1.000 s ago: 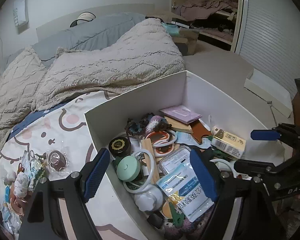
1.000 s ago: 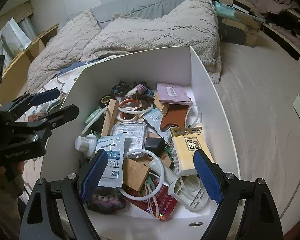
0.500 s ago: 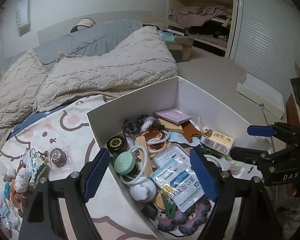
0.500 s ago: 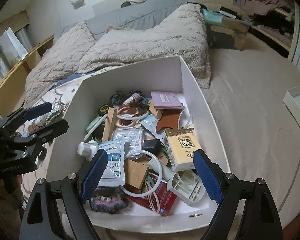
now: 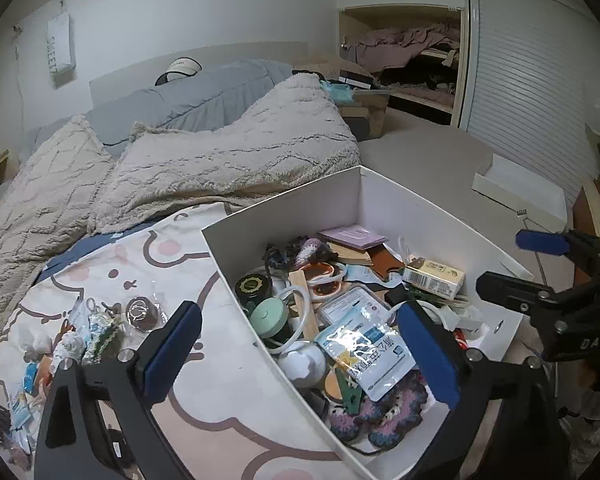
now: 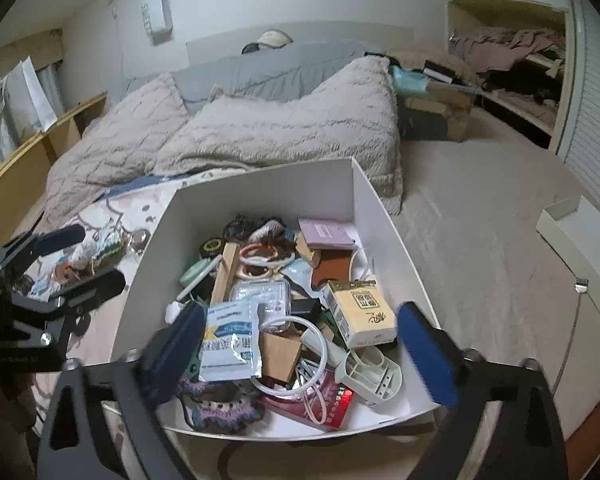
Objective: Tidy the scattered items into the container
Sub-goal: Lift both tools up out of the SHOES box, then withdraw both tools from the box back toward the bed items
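Both grippers, left [image 5: 300,354] and right [image 6: 300,354], are opening, empty, above the box [image 5: 284,204]; loose items [image 5: 100,332] lie left of the left jaws, nearer that hand.

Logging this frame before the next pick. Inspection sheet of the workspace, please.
Surface: cartoon-print sheet on a bed.
Job's things: white box crammed with items; small packets lie outside on the sheet.
Clutter: beige blanket.
Grippers: left gripper and right gripper jaws opening, nothing between the pads.
Cables: white cord loop in the box.
Surroundings: open closet, box lid on carpet.
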A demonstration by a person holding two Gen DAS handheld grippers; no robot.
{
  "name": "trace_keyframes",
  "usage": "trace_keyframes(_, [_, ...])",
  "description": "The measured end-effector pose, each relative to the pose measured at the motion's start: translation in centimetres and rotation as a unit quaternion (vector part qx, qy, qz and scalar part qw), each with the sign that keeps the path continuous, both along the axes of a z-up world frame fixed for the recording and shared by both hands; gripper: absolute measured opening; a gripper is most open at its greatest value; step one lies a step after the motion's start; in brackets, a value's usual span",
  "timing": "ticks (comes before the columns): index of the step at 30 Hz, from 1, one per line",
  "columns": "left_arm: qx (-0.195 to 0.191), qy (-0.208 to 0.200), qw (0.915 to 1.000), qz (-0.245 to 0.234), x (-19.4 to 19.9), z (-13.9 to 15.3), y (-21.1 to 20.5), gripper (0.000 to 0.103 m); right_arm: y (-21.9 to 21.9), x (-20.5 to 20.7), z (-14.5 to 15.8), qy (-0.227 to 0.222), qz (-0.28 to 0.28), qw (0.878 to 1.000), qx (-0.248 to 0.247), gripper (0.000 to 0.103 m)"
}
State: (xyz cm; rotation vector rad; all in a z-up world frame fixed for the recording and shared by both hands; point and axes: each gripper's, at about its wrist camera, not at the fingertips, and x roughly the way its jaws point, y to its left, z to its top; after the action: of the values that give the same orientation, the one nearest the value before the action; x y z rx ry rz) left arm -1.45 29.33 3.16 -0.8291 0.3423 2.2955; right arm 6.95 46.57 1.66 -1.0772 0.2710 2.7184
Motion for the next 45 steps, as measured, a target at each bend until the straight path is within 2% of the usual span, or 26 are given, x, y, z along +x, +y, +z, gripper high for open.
trace_keyframes(7, [0.008,0.01,0.9999,-0.001,1.1,0.5,-1.2,0.103,-1.1,1.1,0.4,0.031,-0.015,0.999,0.014,0.103])
trace_keyframes(29, [0.03,0.021,0.999,0.024,1.4,0.0,-6.1,0.103,-2.5,2.6,-0.9,0.054,-0.044,0.997,0.019,0.103])
trace_keyframes(45, [0.044,0.042,0.9944,0.086,-0.5,0.7,-13.7,0.103,-7.6,-0.3,-0.1,0.067,-0.006,0.997,0.024,0.103])
